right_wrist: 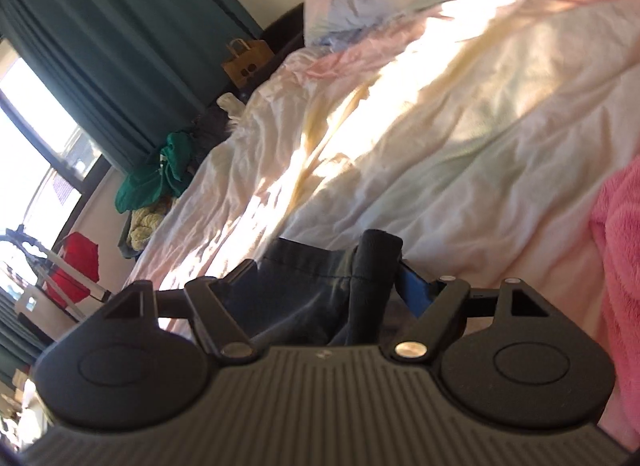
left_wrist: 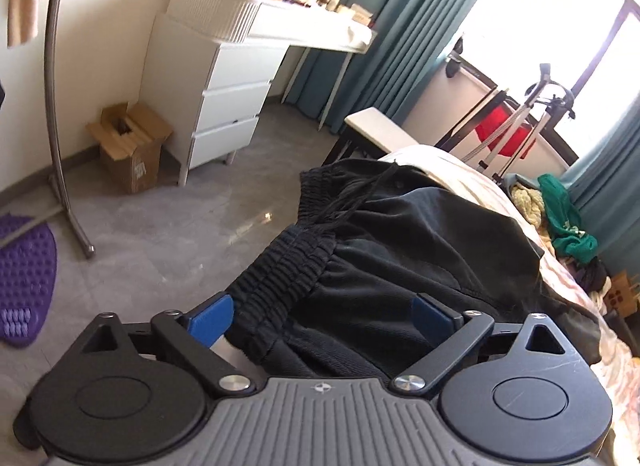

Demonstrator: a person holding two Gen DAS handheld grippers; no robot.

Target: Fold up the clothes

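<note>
Open cardboard box (left_wrist: 132,145) holding something dark, both grippers (left_wrist: 322,320) (right_wrist: 332,286) spread wide around black shorts (left_wrist: 400,250) fabric

Open grey floor (left_wrist: 160,234) lies left of the bed (right_wrist: 440,125); drawers (left_wrist: 228,105) and cardboard box (left_wrist: 132,149) crowd the wall.

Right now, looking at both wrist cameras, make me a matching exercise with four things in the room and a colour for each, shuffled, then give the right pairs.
Things:
1. shorts
2. curtains
3. floor mat
4. blanket

Colours:
A. purple
B. pink
C. black
D. teal

Pairs: 1-C, 2-D, 3-A, 4-B
</note>
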